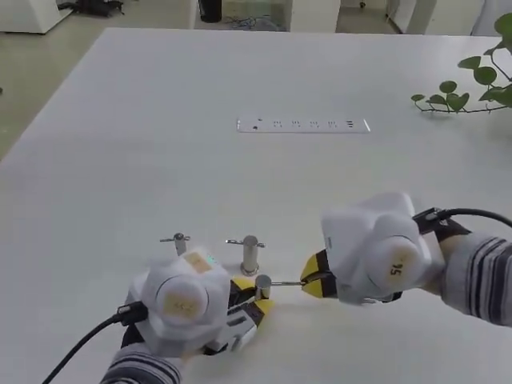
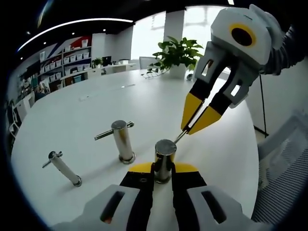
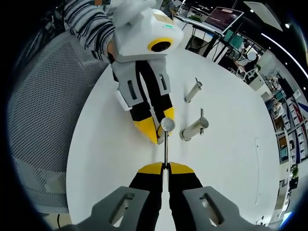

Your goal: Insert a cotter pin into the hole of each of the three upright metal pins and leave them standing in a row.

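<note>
The left gripper (image 2: 163, 169) is closed on the near pin (image 2: 165, 153), upright on the table (image 1: 240, 80). The right gripper (image 3: 165, 167) pinches a cotter (image 3: 165, 147) by one end, tip at the pin just under the cap; whether it is in the hole is unclear. The middle pin (image 1: 250, 254) and far pin (image 1: 180, 241) each carry a cotter. The right gripper's orange mark (image 1: 396, 269) reads like "15"; the left's is blurred.

The head view looks forward and down on the white bench (image 1: 240, 80) from above, close over the left tool (image 1: 254, 298) and right tool (image 1: 308, 282). Each gripper view sits low, facing the other tool closely. All three share the metal pin (image 1: 262, 284) and cotter pin (image 1: 284, 282) held between them.
</note>
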A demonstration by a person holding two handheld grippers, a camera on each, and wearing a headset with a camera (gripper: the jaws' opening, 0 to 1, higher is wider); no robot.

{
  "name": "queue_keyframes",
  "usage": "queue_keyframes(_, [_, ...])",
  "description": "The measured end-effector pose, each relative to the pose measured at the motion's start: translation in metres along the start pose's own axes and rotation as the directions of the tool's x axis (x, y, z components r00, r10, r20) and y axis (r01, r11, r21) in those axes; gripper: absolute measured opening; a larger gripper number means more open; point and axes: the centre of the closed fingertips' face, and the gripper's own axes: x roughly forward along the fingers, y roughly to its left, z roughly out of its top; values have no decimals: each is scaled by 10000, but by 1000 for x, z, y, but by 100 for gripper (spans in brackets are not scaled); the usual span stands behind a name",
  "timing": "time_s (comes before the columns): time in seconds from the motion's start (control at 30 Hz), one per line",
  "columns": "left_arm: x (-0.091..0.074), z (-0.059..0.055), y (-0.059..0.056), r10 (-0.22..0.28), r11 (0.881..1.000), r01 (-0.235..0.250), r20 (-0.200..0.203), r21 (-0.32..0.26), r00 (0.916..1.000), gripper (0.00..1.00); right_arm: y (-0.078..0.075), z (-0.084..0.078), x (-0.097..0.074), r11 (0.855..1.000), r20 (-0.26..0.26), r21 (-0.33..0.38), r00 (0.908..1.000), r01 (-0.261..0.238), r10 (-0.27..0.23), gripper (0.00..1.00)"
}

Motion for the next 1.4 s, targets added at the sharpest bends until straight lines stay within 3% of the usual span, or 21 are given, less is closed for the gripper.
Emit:
queue_keyframes(0.67, [1, -4, 2, 341, 9986, -335, 151, -414, 9993, 10, 0, 12, -1, 9997, 91, -175, 9998, 150, -149, 0])
queue_keyframes(1.03, [2, -4, 2, 430, 9982, -423, 156, -431, 9990, 10, -1, 27, 6, 9997, 413, -239, 9991, 75, -65, 0])
queue_keyframes(1.4, [4, -4, 3, 565, 9967, -551, 220, -591, 9982, 11, -2, 33, 10, 9994, 572, 342, 9983, 28, -47, 0])
